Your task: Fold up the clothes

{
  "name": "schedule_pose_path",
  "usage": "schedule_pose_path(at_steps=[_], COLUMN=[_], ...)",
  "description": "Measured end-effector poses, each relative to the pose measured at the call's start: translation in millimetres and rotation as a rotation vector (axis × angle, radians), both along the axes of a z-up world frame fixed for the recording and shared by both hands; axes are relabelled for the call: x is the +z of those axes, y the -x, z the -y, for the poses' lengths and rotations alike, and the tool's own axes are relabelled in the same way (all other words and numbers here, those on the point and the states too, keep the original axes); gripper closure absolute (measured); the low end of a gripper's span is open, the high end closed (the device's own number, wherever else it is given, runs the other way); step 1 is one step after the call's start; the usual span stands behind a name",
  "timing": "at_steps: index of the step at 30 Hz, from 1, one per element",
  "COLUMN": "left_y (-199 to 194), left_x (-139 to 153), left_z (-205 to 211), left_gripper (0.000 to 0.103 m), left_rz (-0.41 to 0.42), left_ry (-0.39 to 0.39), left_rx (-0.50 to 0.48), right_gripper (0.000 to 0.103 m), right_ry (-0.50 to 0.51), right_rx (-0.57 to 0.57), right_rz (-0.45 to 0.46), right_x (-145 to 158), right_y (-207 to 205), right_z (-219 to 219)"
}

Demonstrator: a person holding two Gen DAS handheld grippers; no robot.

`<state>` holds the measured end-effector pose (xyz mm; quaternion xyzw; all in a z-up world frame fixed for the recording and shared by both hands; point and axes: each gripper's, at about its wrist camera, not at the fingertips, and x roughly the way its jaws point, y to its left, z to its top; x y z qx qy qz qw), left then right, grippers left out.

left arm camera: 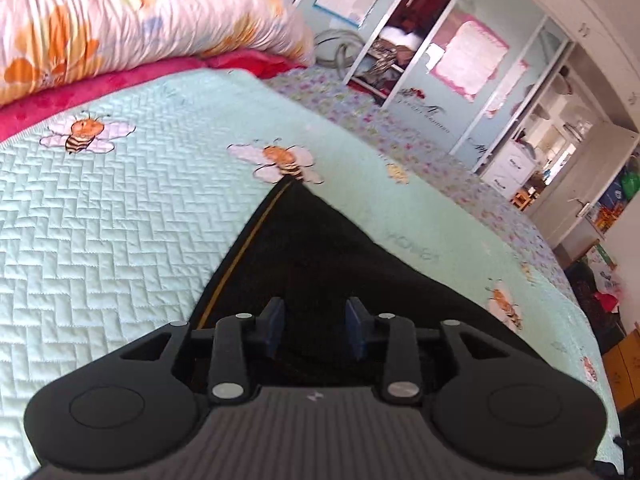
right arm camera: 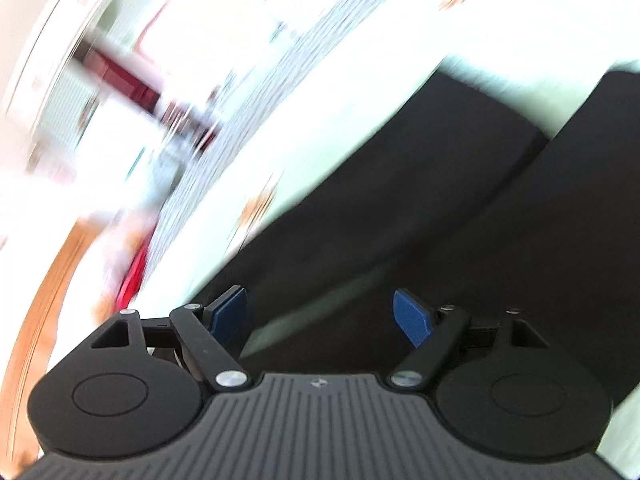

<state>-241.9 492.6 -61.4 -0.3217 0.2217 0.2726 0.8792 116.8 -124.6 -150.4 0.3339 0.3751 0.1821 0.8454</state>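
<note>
My left gripper (left arm camera: 316,328) hangs over the black garment (left arm camera: 320,248), which lies on the bed's pale green bee quilt (left arm camera: 120,220). Its jaws stand partly apart with only air between them. My right gripper (right arm camera: 320,320) has its jaws wide and empty above what look like the trouser legs (right arm camera: 440,208); that view is heavily blurred. With nothing gripped, I risk closing on the quilt along with the cloth, or pinching one layer so the fold skews. At the far right an open wardrobe (left arm camera: 400,52) holds hanging and piled clothing.
</note>
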Motion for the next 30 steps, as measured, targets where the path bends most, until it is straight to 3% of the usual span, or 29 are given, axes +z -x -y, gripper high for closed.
schedule_pose_path(at_steps=[2, 7, 13, 16, 17, 18, 19, 20, 21, 23, 25, 27, 29, 30], left_y=[-1, -26, -87, -112, -118, -123, -128, -133, -137, -147, -153, -160, -166, -169], left_x=[5, 1, -14, -25, -30, -34, -37, -40, -42, -47, -46, -44, -46, -48], left_z=[21, 72, 122, 143, 148, 152, 155, 157, 159, 164, 169, 172, 175, 177], left_gripper=[0.064, 0.064, 0.064, 0.064, 0.064, 0.064, 0.064, 0.064, 0.064, 0.064, 0.064, 0.064, 0.064, 0.064], left_rz=[0.001, -0.017, -0.08, -0.135, -0.149, -0.159, -0.169, -0.179, -0.189, -0.209, -0.221, -0.228, -0.219, -0.217], left_ry=[-0.002, 0.024, 0.057, 0.064, 0.069, 0.077, 0.083, 0.086, 0.089, 0.093, 0.081, 0.069, 0.081, 0.087], left_rx=[-0.023, -0.099, -0.213, -0.264, -0.273, -0.278, -0.283, -0.287, -0.29, -0.299, -0.317, -0.332, -0.337, -0.34], right_gripper=[0.021, 0.021, 0.021, 0.025, 0.036, 0.057, 0.067, 0.085, 0.093, 0.094, 0.094, 0.095, 0.094, 0.093], right_ry=[0.005, -0.031, -0.029, -0.091, -0.119, -0.138, -0.147, -0.154, -0.155, -0.171, -0.219, -0.204, -0.112, -0.041], right_rx=[-0.081, -0.099, 0.03, 0.07, 0.084, 0.099, 0.112, 0.124, 0.126, 0.112, 0.095, 0.111, 0.109, 0.101], right_rz=[0.025, -0.019, -0.131, -0.14, -0.148, -0.167, -0.184, -0.197, -0.189, -0.143, -0.016, 0.136, 0.213, 0.205], right_x=[1, -8, -34, -43, -47, -51, -54, -56, -56, -47, -18, 24, 46, 46], right_y=[-31, -127, -205, -214, -219, -224, -227, -229, -228, -228, -233, -243, -255, -262], right_z=[37, 90, 71, 60, 57, 53, 48, 44, 41, 40, 48, 47, 37, 29])
